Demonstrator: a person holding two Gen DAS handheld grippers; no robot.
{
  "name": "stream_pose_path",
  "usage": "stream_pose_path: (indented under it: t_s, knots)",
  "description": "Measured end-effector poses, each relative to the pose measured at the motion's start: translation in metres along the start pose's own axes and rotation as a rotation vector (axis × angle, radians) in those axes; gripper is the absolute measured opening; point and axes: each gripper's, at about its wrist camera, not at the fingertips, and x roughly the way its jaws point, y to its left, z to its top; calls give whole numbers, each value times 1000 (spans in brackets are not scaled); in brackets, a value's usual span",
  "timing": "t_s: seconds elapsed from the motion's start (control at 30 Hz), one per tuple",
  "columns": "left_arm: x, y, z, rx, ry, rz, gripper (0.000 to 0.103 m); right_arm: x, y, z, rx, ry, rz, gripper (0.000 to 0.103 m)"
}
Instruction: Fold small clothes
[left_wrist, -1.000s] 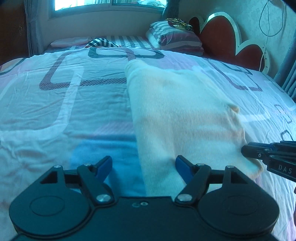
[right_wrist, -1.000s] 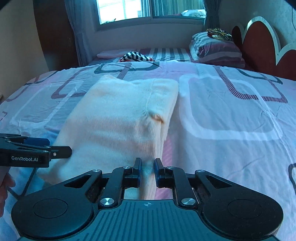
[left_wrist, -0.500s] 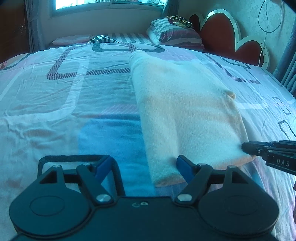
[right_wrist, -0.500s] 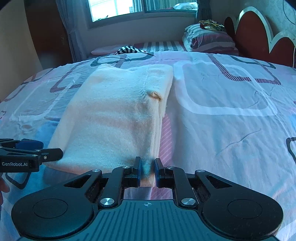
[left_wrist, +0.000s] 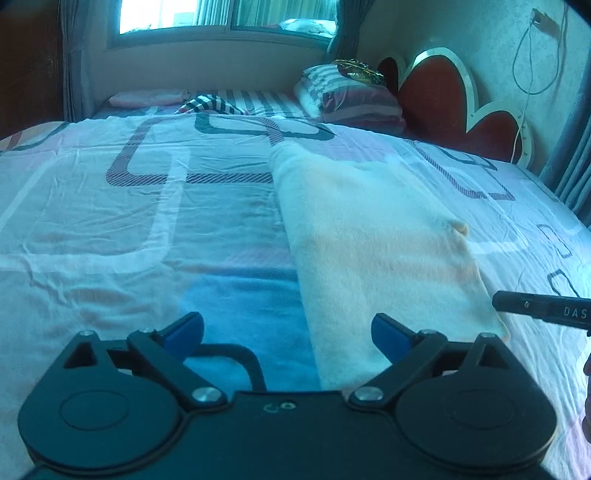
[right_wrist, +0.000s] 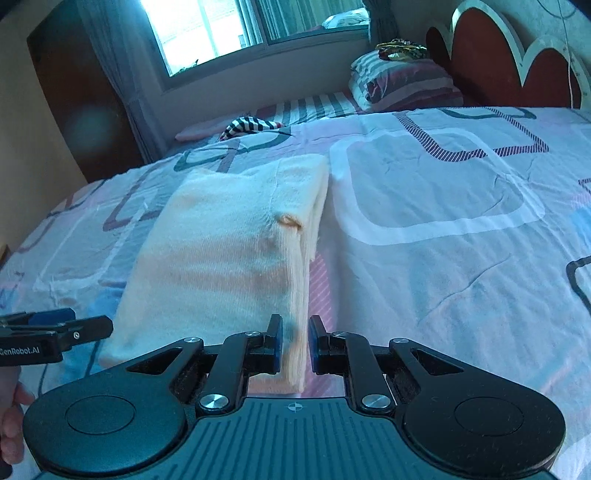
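The cream garment (right_wrist: 229, 258) lies on the bed (right_wrist: 443, 258), already folded into a long narrow strip. Its long axis runs away from both cameras, from the near edge of the bed toward the far side, where the window is. The short near end of the strip is the end that faces the tongs.

The right gripper (right_wrist: 295, 341) stands at the near right corner of the strip. Its fingers are narrow, with only a small gap, and the layered right edge of the cloth passes between them. Whether the pads really press the cloth I cannot tell; it looks like a loose or just starting hold.

The left gripper (left_wrist: 288, 328) is wide open. It is at the near left corner: the left edge of the strip runs between its two blue pads, nearer to the right pad, and the left pad is over the bare sheet.

So both tongs are at the same short end, one on each corner, and the cloth extends straight forward from them. In my judgement the coming move is to close the left gripper on its corner and carry the near end forward over the far end, along the long axis, to halve the strip. The right gripper is more ready for this.
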Motion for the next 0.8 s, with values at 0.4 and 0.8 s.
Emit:
stream_pose_path:
  t_s: [0.4,0.8]
  knots:
    - [21,9,12,-10,23,-9,98,18,-14,18,-24,41,-12,28]
    - [65,18,60,-94,59,-182,86,66,-66,69,264,94,254,50]
